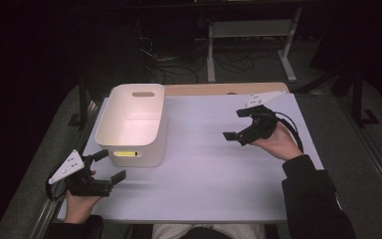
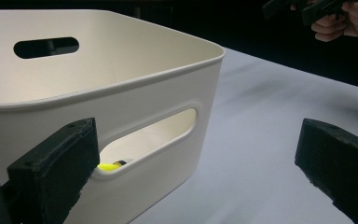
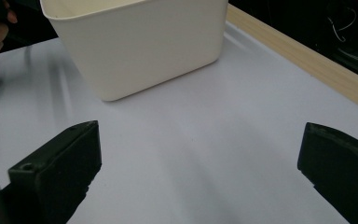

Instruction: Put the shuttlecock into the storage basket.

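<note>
Yellow object already lodged inside white bin. Left gripper just beside bin, right gripper well apart; both spread, empty. Little left.

text: none legible | labels: none | numbers: none | signs: none readable on any surface

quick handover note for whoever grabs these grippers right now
Left gripper: jaws open, holding nothing, at the near left of the table, close to the white bin.
Right gripper: jaws open, holding nothing, out to the bin's right.
The bin stands upright; a yellow object lies inside, seen through the handle slot.
Done: the yellow object is already in the bin.
Left: probably handling the bin itself; neither gripper touches it yet.
</note>
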`<state>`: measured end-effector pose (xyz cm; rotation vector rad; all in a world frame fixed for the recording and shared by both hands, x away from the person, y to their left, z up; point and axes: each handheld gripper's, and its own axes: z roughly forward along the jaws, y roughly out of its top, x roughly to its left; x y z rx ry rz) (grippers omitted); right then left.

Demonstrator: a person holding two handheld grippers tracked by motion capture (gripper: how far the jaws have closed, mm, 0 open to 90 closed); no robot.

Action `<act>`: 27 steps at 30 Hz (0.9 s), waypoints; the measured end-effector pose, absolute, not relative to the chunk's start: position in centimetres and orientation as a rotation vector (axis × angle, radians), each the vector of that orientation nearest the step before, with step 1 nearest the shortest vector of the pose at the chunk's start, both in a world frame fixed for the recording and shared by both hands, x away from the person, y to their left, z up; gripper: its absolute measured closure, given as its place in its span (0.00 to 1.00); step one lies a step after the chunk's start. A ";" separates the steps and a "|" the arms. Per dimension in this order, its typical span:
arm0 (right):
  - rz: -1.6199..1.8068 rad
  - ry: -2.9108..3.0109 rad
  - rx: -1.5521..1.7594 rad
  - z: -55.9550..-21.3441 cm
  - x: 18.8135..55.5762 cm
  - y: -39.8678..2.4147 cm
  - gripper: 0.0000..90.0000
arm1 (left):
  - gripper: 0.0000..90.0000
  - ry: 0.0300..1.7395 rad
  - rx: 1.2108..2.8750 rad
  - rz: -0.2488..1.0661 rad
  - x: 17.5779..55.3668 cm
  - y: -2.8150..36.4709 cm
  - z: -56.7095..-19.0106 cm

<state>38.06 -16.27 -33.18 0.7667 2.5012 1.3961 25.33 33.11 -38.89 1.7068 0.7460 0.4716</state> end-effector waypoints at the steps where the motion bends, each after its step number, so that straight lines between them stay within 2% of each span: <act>1: 1.393 2.501 0.772 -33.3 38.0 -16.5 0.00 | 0.00 0.746 1.706 0.472 25.3 33.1 -38.9; 27: 1.387 2.472 0.838 -34.9 36.3 -19.9 0.00 | 0.00 0.751 1.706 0.475 25.3 33.1 -38.9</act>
